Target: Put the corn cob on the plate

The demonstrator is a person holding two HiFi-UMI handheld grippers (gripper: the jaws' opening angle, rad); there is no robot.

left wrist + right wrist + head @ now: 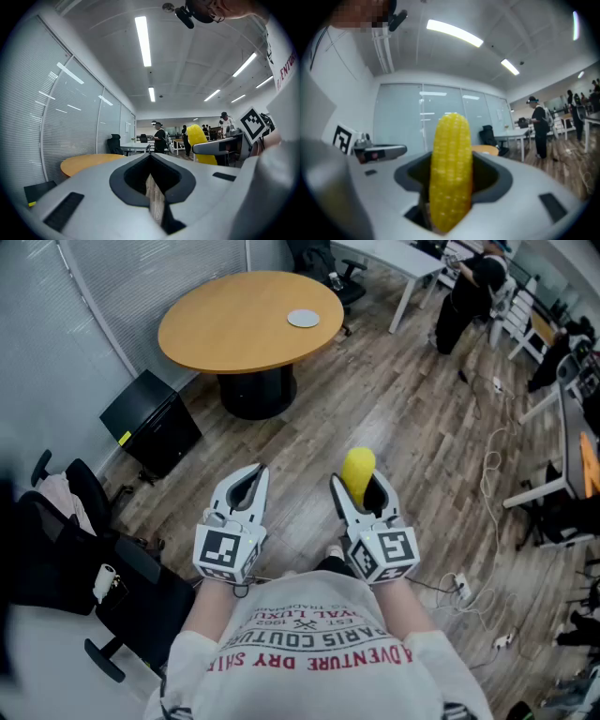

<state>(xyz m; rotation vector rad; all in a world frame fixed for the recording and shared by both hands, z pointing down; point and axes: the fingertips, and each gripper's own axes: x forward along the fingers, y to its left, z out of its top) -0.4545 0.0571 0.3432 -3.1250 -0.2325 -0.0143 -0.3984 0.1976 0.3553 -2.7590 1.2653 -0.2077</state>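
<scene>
Down at the bottom centre of the head view, both tools sit side by side over a brown wood-plank floor [412, 418]. The left gripper [251, 472] has its jaws pressed together, nothing in them. Just right of it, the right gripper [361, 486] is clamped on a yellow corn cob [358, 466], whose tip pokes out past the jaws. Up at top centre stands a round wooden table [234, 334], and on it a small round grey plate [303, 318], well apart from the corn cob. A black box [150, 423] sits at left.

Over to the left gripper view: jaws closed, only a sliver of floor showing between them, with the corn cob [198, 139] at right of centre.

Right gripper view: the corn cob stands upright mid-frame, both jaws spread wide and gripping its sides.
</scene>
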